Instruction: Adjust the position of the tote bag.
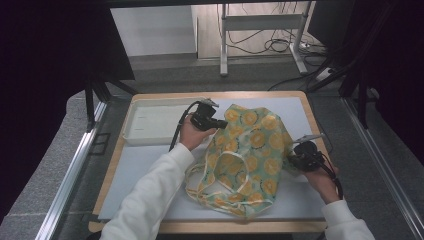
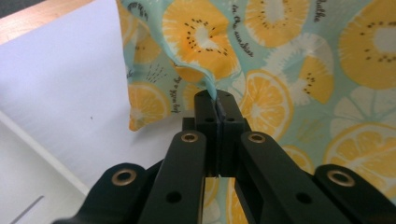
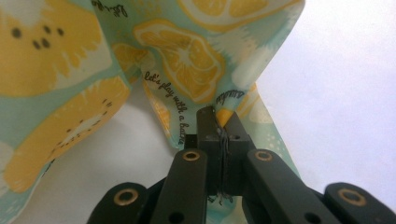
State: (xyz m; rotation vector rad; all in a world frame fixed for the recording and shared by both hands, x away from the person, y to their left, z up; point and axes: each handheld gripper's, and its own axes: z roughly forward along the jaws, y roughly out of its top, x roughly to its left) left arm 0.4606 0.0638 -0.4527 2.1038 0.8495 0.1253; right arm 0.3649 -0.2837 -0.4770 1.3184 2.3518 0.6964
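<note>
A pale green cloth bag (image 1: pixel 250 155) printed with orange and lemon slices lies crumpled on the white mat, its handles toward the front. At the bag's far left corner, my left gripper (image 1: pixel 222 123) is shut on a fold of its edge; in the left gripper view the jaws (image 2: pixel 215 95) pinch the cloth (image 2: pixel 280 60) between their tips. My right gripper (image 1: pixel 292 161) is at the bag's right edge. In the right gripper view its jaws (image 3: pixel 217 112) are shut on the cloth (image 3: pixel 177 51), which lifts off the mat there.
A shallow white tray (image 1: pixel 131 131) sits at the back left of the table, just left of my left hand. The white mat (image 1: pixel 295 200) lies inside a wooden table rim (image 1: pixel 312 120). Beyond the table are metal legs and cables on the floor.
</note>
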